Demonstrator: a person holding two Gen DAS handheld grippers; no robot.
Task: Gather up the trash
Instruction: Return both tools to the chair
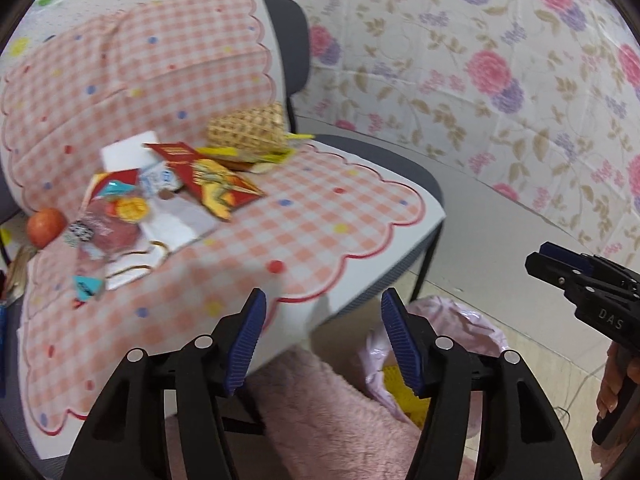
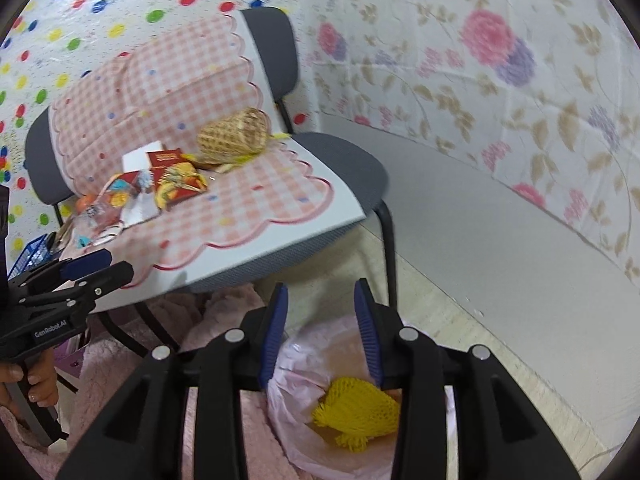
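Snack wrappers (image 1: 208, 178) (image 2: 176, 184), white paper (image 1: 128, 156) and other litter lie piled on a chair covered with a pink checked cloth (image 1: 280, 232) (image 2: 256, 196). A tipped woven basket (image 1: 248, 130) (image 2: 234, 136) lies behind them. A bin lined with a pink bag (image 2: 320, 360) (image 1: 452, 320) stands on the floor by the chair and holds a yellow foam net (image 2: 356, 404). My left gripper (image 1: 322, 344) is open and empty over the chair's front edge. My right gripper (image 2: 320, 332) is open and empty above the bin.
An orange fruit (image 1: 46, 226) sits at the chair's left edge. A blue basket (image 2: 30, 252) is at far left. A fluffy pink rug (image 1: 320, 420) covers the floor under the chair. Floral sheeting (image 1: 480, 80) lines the wall behind.
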